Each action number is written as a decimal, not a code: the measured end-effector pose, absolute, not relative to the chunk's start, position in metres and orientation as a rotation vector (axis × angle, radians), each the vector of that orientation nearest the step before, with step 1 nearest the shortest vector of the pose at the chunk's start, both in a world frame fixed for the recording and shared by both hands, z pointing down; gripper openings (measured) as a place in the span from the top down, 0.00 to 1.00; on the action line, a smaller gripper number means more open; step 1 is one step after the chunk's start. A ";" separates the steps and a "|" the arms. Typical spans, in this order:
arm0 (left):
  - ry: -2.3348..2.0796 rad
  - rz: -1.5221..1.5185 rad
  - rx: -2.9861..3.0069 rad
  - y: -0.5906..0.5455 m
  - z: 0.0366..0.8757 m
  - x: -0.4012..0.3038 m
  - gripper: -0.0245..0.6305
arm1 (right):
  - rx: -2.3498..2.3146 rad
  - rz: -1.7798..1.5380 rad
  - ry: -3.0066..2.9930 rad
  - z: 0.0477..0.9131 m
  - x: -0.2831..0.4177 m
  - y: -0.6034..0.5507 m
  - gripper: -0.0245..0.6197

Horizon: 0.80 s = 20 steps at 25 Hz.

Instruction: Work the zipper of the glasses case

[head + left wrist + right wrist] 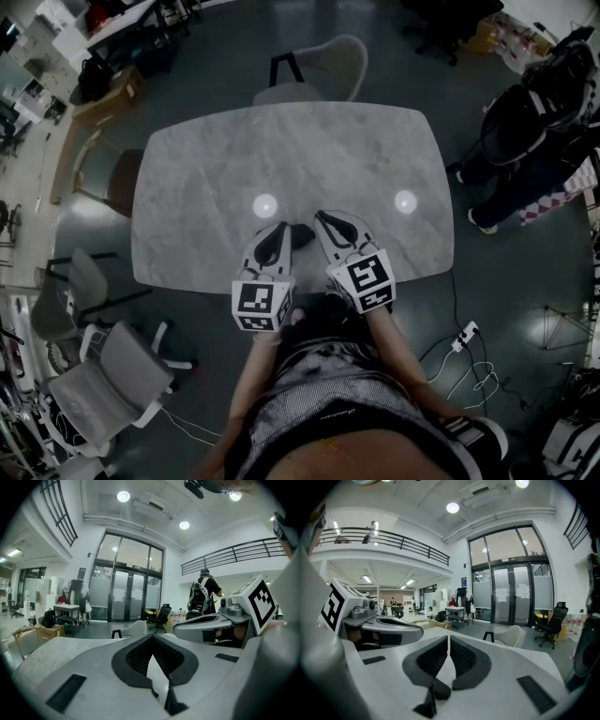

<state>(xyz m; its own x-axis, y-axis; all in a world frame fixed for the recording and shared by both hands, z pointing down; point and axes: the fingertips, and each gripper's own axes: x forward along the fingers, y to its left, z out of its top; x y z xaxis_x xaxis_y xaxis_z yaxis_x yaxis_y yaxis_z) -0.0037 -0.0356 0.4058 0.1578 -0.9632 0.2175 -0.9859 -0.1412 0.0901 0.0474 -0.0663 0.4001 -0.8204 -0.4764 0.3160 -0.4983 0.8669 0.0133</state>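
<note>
Both grippers hover side by side over the near edge of the grey marble table (281, 150), pointing away from the person. The left gripper (280, 227) is shut, its dark pads meeting at the tips (151, 638) with nothing between them. The right gripper (324, 218) is shut too, with only a hairline slit between its pads (449, 637), which hold nothing. A small dark shape (302, 234) lies between the two grippers' tips; I cannot tell whether it is the glasses case. Each gripper view shows the other gripper alongside: the right gripper (220, 620) and the left gripper (384, 623).
A pale chair (323, 64) stands at the table's far side. Grey office chairs (117, 380) crowd the floor at the lower left. A person (525, 122) stands beyond the table's right end. A power strip and cables (464, 333) lie on the floor at the right.
</note>
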 end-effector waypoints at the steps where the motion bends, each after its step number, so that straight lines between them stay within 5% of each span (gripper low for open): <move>1: -1.903 0.160 2.218 -0.040 0.407 -0.001 0.97 | 0.717 0.099 -2.734 0.401 0.048 -0.069 0.86; 20: -1.748 0.186 2.260 -0.068 0.435 0.006 0.97 | 0.697 0.105 -2.686 0.427 0.054 -0.083 0.86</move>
<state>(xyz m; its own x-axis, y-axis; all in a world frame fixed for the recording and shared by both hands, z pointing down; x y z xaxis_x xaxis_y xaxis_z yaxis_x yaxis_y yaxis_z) 0.0062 -0.0683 0.4354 0.2610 -0.9273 0.2683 -0.9630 -0.2307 0.1394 0.0539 -0.0830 0.4271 -0.8125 -0.4564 0.3628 -0.4833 0.8753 0.0188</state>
